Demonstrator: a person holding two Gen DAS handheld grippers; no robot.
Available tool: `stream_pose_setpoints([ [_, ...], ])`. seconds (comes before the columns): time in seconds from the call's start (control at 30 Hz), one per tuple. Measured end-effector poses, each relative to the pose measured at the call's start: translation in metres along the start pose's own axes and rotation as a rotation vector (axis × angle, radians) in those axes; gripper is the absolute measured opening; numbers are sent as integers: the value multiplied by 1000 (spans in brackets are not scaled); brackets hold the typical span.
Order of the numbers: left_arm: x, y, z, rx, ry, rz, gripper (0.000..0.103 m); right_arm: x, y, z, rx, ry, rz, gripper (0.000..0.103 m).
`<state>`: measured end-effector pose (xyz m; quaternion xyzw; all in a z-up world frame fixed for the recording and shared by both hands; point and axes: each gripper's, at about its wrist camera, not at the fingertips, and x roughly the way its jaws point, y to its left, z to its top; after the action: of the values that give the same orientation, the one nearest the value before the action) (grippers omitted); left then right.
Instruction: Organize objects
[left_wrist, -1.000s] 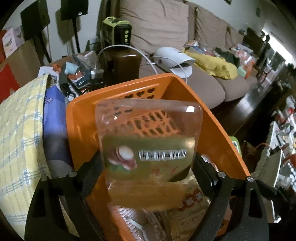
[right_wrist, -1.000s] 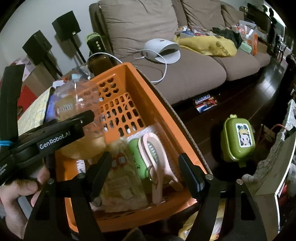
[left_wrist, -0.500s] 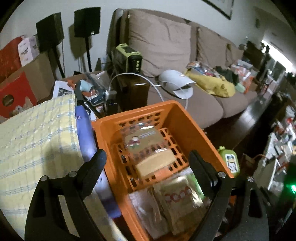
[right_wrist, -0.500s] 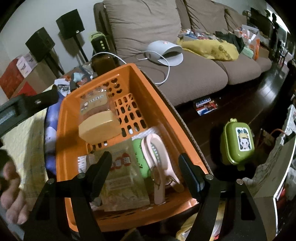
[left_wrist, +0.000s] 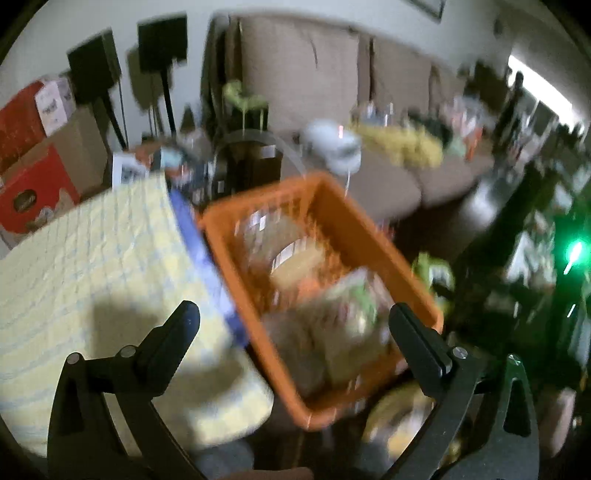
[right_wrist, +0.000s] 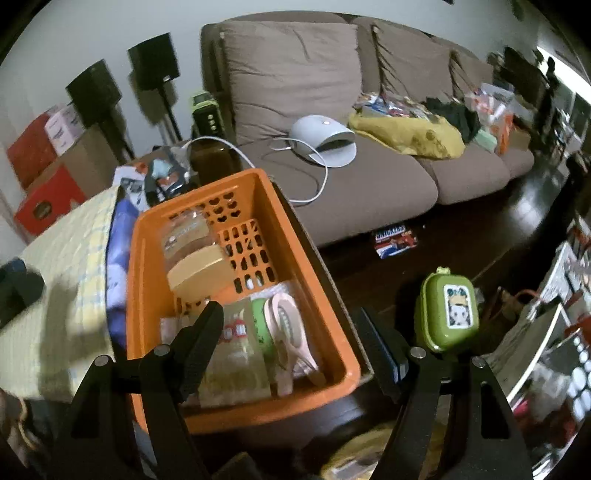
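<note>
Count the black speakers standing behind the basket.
2, both on stands against the wall left of the sofa: left speaker and right speaker. Others may be hidden.

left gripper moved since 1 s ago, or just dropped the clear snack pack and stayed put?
Yes. The left gripper has pulled back and up from the orange basket; its far wall, once filling the view, sits smaller. Jaws open, empty. The snack pack lies inside.

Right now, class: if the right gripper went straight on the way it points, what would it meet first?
Probably the pink fan lying in the orange basket, between the open right gripper fingers; depth is unclear.
</note>
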<state>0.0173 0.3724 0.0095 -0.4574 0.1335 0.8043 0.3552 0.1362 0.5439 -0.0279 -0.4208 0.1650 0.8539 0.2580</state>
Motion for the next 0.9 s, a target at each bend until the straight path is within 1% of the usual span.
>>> stream_pose_setpoints([
  [0.03, -4, 2, -5, -7, 8, 1, 102, -4, 0, 0, -7, 8, 0, 76],
  [0.1, -13, 9, -14, -20, -2, 6, 102, -15, 0, 0, -16, 10, -4, 76],
  [0.23, -27, 18, -23, -5, -28, 46, 102, -39, 14, -4, -64, -6, 16, 76],
  [0.3, -32, 25, -30, -2, -29, 21, 102, -50, 21, -8, -89, -9, 28, 77],
  [0.37, -38, 32, -36, -2, -30, -7, 102, -58, 30, -13, -115, -12, 13, 77],
  [0.57, -59, 36, -51, 21, -54, 3, 102, -78, 47, -31, -151, -16, -3, 78],
  [0.67, -71, 38, -51, 24, -89, 13, 102, -87, 55, -40, -174, -19, -10, 78],
  [0.73, -81, 40, -51, 16, -145, 23, 102, -95, 59, -45, -185, -18, 8, 78],
  [0.77, -84, 40, -51, 13, -165, 25, 102, -101, 63, -48, -198, -24, 41, 79],
  [0.83, -86, 40, -50, 23, -165, 9, 102, -112, 65, -50, -212, -39, 73, 79],
  [0.9, -88, 39, -50, 36, -171, 8, 102, -119, 68, -50, -214, -59, 72, 80],
])
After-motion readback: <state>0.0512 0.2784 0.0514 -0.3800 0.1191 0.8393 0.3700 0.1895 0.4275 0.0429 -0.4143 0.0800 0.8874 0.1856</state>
